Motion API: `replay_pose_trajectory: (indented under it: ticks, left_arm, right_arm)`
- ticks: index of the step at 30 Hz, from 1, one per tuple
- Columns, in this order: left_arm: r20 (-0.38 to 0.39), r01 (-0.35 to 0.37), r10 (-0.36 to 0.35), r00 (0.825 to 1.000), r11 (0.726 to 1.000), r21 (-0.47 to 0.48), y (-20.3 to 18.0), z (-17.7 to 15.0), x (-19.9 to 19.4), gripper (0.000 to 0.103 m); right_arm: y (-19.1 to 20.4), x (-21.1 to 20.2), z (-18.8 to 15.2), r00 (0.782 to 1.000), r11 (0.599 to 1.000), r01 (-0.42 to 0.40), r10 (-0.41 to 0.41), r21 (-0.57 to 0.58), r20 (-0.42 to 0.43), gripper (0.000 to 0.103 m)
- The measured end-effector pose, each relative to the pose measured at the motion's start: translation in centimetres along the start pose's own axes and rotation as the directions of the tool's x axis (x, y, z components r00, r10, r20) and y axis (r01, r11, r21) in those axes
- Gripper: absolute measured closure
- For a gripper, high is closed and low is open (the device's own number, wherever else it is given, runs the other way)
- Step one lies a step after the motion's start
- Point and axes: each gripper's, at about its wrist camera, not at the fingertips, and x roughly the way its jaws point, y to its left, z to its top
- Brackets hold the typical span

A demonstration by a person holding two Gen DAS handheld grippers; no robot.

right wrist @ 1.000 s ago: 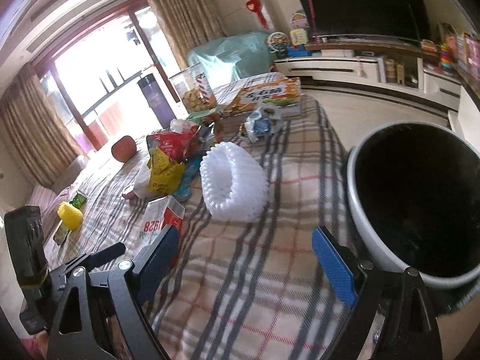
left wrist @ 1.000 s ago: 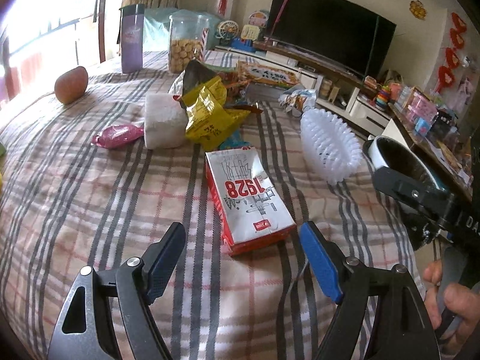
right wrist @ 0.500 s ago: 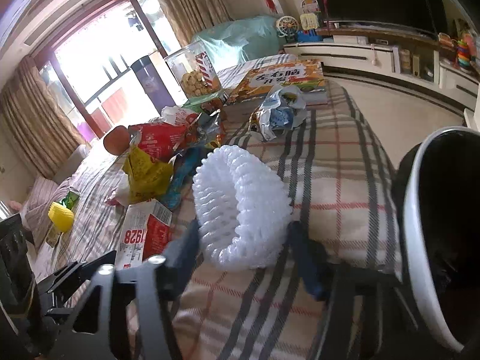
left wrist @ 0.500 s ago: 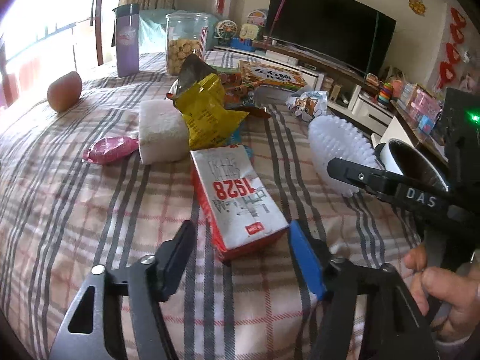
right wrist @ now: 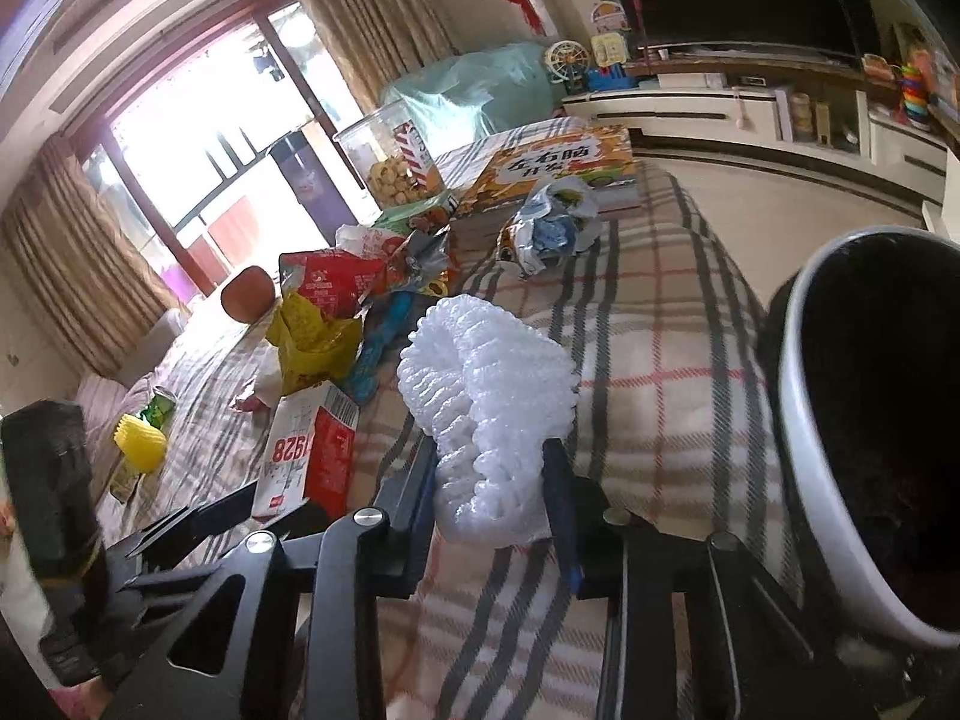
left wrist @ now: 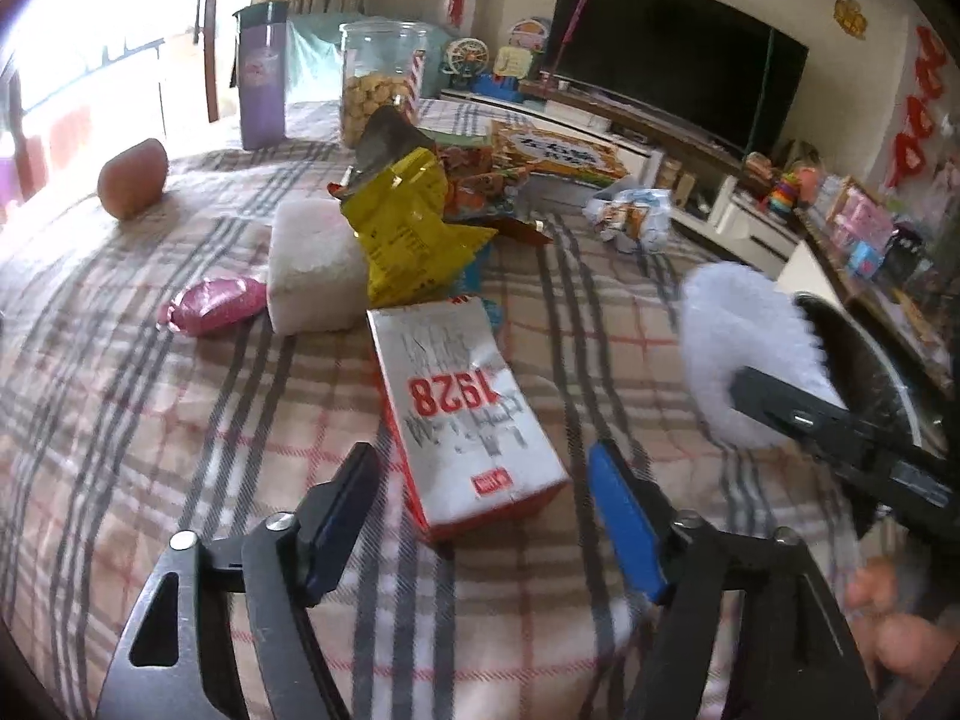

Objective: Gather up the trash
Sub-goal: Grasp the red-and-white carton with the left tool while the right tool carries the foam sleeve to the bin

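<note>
My right gripper (right wrist: 492,468) is shut on a white foam fruit net (right wrist: 486,384), squeezing its near end; the net also shows in the left wrist view (left wrist: 744,348). A white bin with a black liner (right wrist: 798,396) stands right of the table edge. My left gripper (left wrist: 480,504) is open, its jaws either side of the near end of a red and white "1928" carton (left wrist: 462,408) lying flat on the plaid cloth. The carton also shows in the right wrist view (right wrist: 306,450). A yellow snack bag (left wrist: 408,228) lies behind the carton.
A white foam block (left wrist: 312,264), a pink wrapper (left wrist: 210,312), a crumpled blue-white wrapper (left wrist: 630,216), a cookie jar (left wrist: 378,84), a purple bottle (left wrist: 261,78), a brown fruit (left wrist: 132,180) and a flat orange box (left wrist: 552,150) sit on the table. A yellow cup (right wrist: 141,441) lies far left.
My right gripper has closed its jaws onto the foam net. My left gripper has moved forward, so the carton's near end now sits between its open jaws.
</note>
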Motion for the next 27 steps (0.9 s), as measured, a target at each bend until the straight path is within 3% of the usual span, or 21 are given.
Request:
replay_pose_trajectory:
  ticks: [5,14,27]
  left_arm:
    - [0.006,0.017,-0.017,1.000,1.000,0.015,0.0,-0.2,-0.1,0.050]
    - [0.037,0.107,-0.111,0.993,0.989,0.097,-1.7,-1.4,-2.8,0.051]
    - [0.025,0.224,-0.237,0.971,0.945,0.238,-6.9,-1.1,-3.9,0.051]
  right_arm:
    - [-0.3,-1.9,-0.6,1.000,1.000,0.001,-0.002,0.025,0.024,0.071]
    - [-1.3,-5.0,-1.9,0.998,0.998,0.019,-0.023,0.067,0.065,0.071]
    - [-4.3,-10.4,-2.5,0.986,0.987,0.085,-0.103,0.133,0.135,0.071]
